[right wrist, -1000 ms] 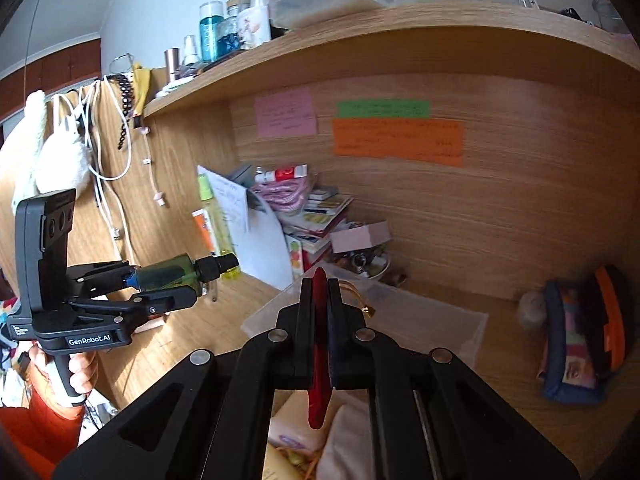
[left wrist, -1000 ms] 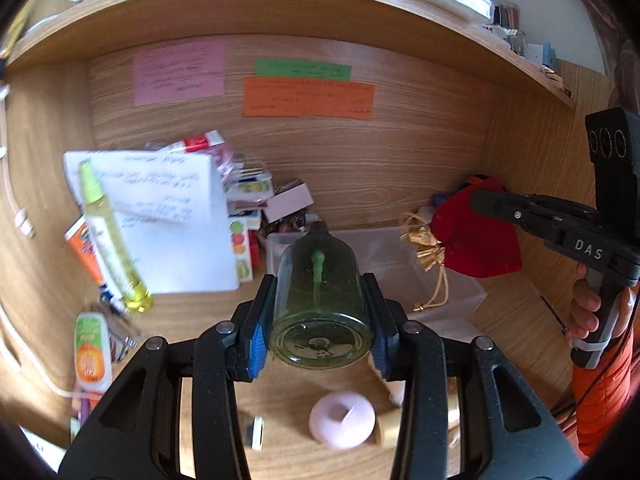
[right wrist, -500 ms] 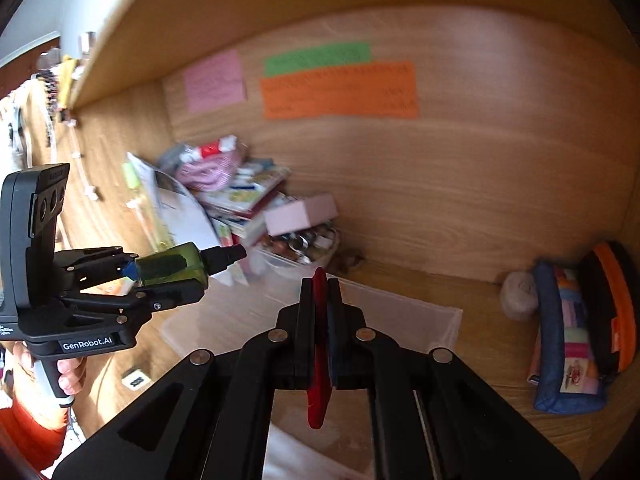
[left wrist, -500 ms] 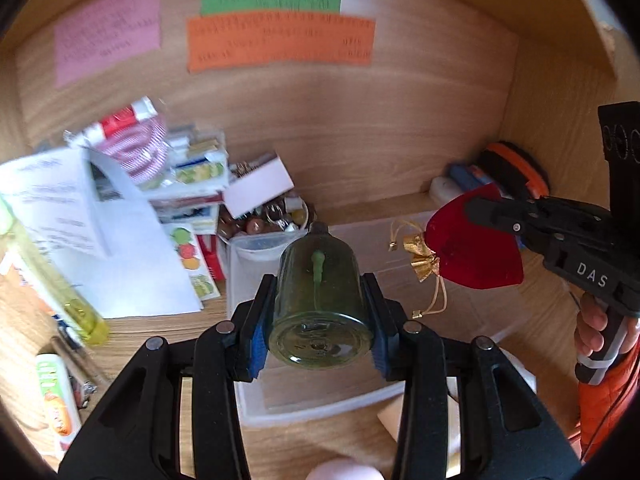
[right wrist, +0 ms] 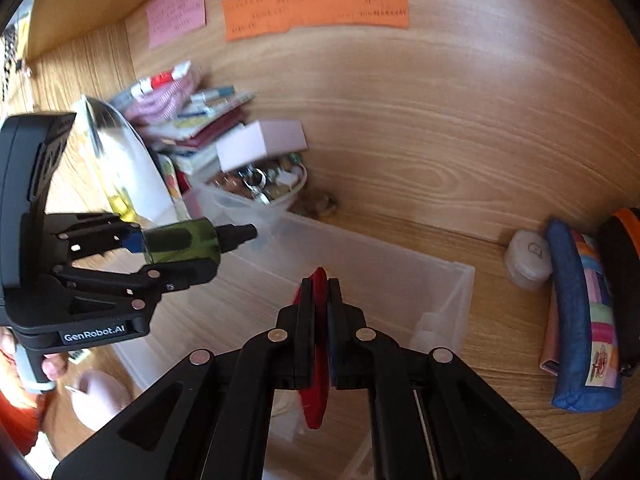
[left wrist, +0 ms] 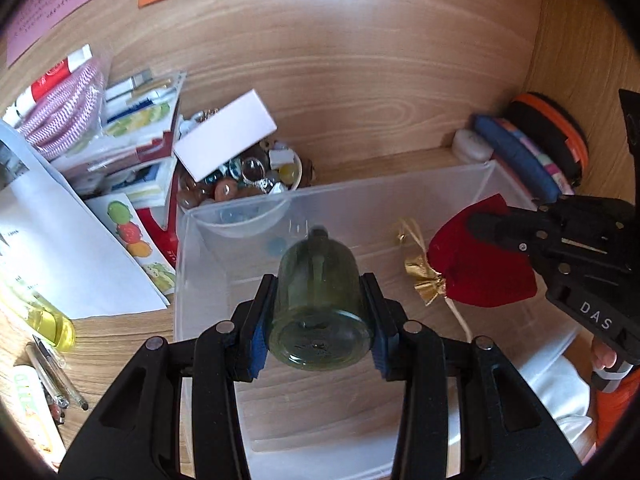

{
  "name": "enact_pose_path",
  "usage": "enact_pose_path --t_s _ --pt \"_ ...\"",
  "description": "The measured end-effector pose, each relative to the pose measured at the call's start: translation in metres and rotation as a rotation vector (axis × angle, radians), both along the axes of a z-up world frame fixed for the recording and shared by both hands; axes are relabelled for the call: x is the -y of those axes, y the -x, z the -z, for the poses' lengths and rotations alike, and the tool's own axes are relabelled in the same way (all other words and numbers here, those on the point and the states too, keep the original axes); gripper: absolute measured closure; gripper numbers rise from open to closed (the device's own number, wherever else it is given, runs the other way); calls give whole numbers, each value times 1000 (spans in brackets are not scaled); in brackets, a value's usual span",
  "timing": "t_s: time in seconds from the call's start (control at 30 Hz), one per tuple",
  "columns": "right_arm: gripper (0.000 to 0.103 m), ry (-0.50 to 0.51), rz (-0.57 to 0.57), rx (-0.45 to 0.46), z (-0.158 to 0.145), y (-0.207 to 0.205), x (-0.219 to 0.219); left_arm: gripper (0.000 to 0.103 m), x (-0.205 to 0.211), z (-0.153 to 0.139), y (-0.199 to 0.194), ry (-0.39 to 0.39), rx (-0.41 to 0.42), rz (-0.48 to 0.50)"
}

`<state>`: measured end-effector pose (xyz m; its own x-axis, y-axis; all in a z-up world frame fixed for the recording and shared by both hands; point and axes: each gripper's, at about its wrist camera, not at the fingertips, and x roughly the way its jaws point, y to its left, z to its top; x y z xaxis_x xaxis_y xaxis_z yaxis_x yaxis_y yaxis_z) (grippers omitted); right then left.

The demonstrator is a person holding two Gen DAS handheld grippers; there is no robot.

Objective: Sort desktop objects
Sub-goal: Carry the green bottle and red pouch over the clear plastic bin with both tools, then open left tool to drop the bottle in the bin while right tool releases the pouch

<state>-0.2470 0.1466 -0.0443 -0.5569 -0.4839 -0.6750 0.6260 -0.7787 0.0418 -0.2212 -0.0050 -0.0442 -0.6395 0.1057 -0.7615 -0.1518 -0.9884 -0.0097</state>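
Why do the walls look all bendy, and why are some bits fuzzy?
Both views come through a fisheye lens, so the straight wooden wall bows and the corners go black. In the left wrist view the green bottle is soft because it sits so close to the lens. In the right wrist view the paper pile is smeared, while the red pouch looks sharper.

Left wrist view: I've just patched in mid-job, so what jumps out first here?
The dark green glass bottle clamped base-first in the left gripper fills the middle, hanging over the clear plastic bin. At right, the right gripper pinches a red velvet pouch with gold ties, also above the bin. Behind the bin's far left corner sits a white bowl of glass beads and trinkets, beside a messy stack of booklets.
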Motion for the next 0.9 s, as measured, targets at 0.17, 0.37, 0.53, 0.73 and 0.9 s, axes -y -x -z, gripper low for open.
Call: enact_pose_path --t_s 0.17,0.37,0.53,0.73,0.9 --pt "99 -44 19 14 12 3 0 62 0 4 -1 21 3 2" --pt "99 -73 26 3 13 1 1 62 -6 11 -2 66 8 8" --pt "97 -98 24 12 18 3 5 62 -7 12 -2 75 6 11" --pt "70 -89 24 -6 15 0 5 60 -7 14 -2 66 14 20" --pt "53 -53 29 -45 5 -8 2 53 -9 14 -3 70 5 25"
